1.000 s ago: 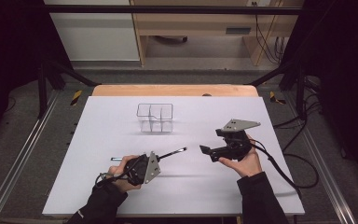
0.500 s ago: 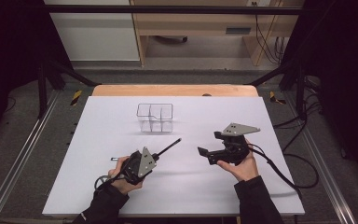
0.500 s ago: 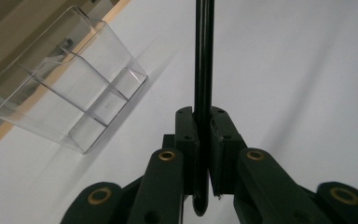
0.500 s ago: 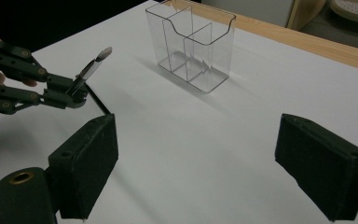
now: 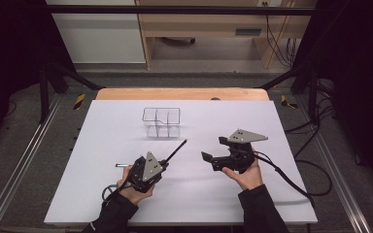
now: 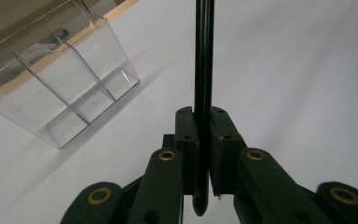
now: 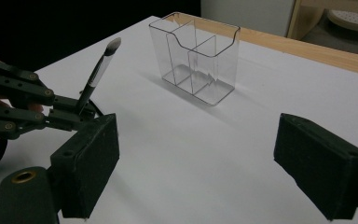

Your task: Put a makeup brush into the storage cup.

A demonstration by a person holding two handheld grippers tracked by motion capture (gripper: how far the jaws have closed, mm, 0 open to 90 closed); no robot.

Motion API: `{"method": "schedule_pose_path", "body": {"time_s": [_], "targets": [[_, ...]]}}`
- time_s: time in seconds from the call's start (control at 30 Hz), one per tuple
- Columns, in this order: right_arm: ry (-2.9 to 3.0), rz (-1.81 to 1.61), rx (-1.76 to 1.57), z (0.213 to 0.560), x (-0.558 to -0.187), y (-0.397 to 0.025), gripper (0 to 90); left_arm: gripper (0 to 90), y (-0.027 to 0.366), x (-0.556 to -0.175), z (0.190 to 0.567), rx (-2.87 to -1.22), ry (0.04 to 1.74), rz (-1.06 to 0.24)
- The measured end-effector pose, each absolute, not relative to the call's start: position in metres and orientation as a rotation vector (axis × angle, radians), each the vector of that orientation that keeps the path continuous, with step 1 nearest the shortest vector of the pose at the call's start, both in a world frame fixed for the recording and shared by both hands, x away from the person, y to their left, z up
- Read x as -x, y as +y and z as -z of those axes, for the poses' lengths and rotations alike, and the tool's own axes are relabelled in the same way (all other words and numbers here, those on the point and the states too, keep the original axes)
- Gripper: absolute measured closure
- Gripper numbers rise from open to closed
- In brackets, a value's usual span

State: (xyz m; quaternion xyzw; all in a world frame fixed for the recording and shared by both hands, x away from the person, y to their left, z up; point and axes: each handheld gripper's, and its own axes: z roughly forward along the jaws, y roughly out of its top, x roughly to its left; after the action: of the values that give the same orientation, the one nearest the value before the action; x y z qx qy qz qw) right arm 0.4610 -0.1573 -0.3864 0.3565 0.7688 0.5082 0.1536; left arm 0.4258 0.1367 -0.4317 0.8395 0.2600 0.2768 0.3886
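Brush [image 5: 176, 149]: thin, black handle, pale bristle tip [image 7: 113, 44]; clamped between the jaws of the left gripper [image 5: 161, 162], handle end poking just past the pads toward the hand, shaft running out ahead of the jaws. Raised off the table [image 5: 102, 145], tip slanted up and toward the clear organizer [image 5: 161, 121], short of it, not touching.

Left gripper: jaws shut on the brush handle [image 6: 203, 84], held in the left hand [image 5: 133, 187] near the front of the table, cable trailing behind.

Right gripper [image 5: 213, 151]: jaws wide apart, nothing between the pads [image 7: 86, 168]; held in the right hand [image 5: 245, 174], to the right of the brush, well apart from it, pointed toward the left gripper [image 7: 70, 114].

Clear organizer: upright, three compartments, all bare, standing toward the far middle of the table; seen beyond both grippers [image 6: 70, 88] [image 7: 196, 56].

Table: white top, wooden strip [image 5: 179, 93] along the far edge.
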Motion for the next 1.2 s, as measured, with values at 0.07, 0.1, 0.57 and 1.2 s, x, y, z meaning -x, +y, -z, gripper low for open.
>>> {"method": "schedule_pose_path", "body": {"time_s": [0.07, 0.1, 0.57, 1.2], "targets": [[2.194, -1.468, -1.027, 0.387, -0.461, -0.156, 14.4, 82.9, 0.136, -0.426, 0.433, -2.12, 0.679, -0.702], [2.187, -1.476, -1.032, 0.387, -0.461, -0.156, 14.4, 82.9, 0.135, -0.426, 0.433, -2.112, 0.689, -0.694], [2.132, -1.564, -1.059, 0.387, -0.462, -0.15, 14.4, 82.9, 0.127, -0.429, 0.434, -1.997, 0.825, -0.603], [2.07, -1.661, -1.097, 0.385, -0.46, -0.134, 15.6, 82.9, 0.112, -0.43, 0.434, -1.911, 0.904, -0.568]]}}
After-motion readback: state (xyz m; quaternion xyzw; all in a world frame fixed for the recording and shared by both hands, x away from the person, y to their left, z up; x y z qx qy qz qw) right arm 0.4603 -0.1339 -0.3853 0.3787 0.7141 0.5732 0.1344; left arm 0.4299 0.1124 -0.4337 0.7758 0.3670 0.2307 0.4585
